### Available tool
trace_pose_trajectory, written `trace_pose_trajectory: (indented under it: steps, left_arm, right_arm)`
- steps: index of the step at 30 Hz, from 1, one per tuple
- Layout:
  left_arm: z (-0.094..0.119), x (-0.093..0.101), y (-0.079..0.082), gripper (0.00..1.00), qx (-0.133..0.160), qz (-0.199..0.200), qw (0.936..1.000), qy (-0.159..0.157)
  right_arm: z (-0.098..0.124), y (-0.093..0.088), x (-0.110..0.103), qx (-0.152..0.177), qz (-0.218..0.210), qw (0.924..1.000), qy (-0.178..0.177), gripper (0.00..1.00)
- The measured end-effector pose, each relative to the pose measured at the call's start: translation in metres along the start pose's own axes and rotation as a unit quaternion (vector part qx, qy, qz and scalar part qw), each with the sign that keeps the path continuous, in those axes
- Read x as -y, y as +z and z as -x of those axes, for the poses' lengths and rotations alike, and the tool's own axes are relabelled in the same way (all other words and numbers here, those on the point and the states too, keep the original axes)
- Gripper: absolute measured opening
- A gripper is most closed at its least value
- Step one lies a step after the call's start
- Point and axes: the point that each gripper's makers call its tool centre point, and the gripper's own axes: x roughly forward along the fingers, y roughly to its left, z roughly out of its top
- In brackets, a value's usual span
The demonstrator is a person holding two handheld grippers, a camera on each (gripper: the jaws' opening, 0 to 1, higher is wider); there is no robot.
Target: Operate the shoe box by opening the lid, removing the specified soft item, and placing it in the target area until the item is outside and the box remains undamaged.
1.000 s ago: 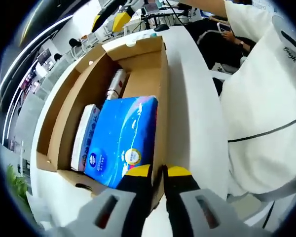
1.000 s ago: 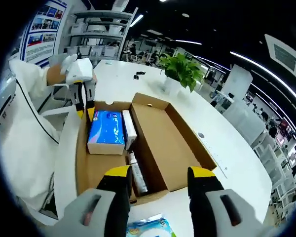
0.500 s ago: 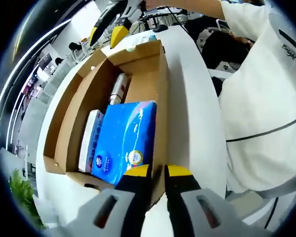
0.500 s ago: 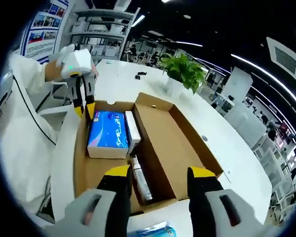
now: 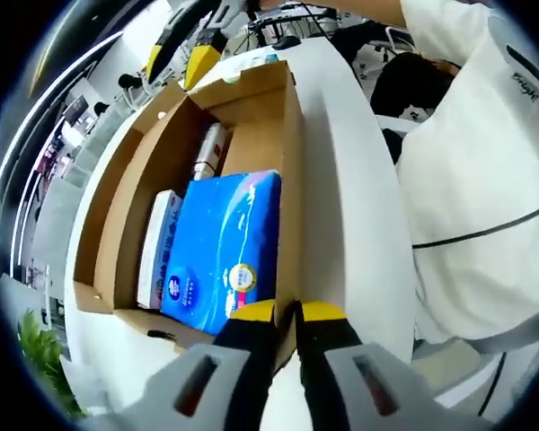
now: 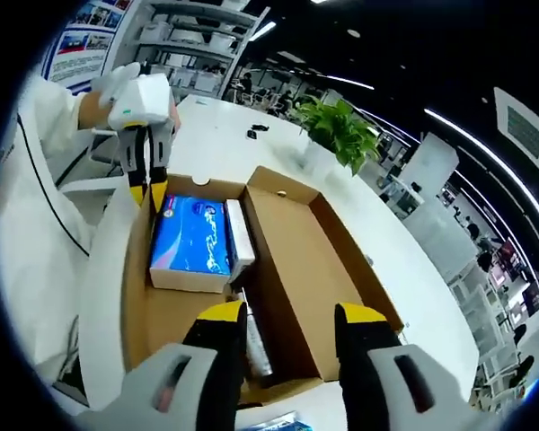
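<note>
Looking thru left gripper view: my left gripper, jaws nearly pressed together, pinches the shoe box wall beside the blue tissue pack. Right gripper view: right gripper spread, empty, over box. Next: steady wall, grab pack gently, lift straight.

Right hand-held gripper has moved over the open box, jaws slightly narrower

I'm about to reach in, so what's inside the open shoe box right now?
Inside the shoe box: a blue soft pack, a white packet beside it, and a silver cylinder. Anything under the pack is hidden.
</note>
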Motion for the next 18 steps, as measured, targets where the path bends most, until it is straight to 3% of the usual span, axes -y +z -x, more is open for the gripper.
trace_pose_trajectory:
  steps: [2,6,15,18]
  left_arm:
    - [0.000,0.000,0.000,0.07,0.002,0.001,1.0000,0.001]
    - [0.001,0.000,0.002,0.07,0.018,0.008,0.9998,0.005]
    - [0.000,0.000,0.000,0.08,0.001,-0.007,0.9996,0.027]
    - [0.000,-0.001,0.000,0.07,0.003,-0.004,0.9998,0.019]
  right_arm:
    - [-0.001,0.001,-0.001,-0.001,0.002,1.0000,0.002,0.38]
    - [-0.007,0.004,-0.004,-0.009,0.041,0.9991,-0.004,0.23]
    - [-0.020,0.001,-0.015,-0.015,0.028,0.9993,0.017,0.27]
    - [-0.035,-0.004,-0.026,-0.029,0.037,0.9984,0.031,0.25]
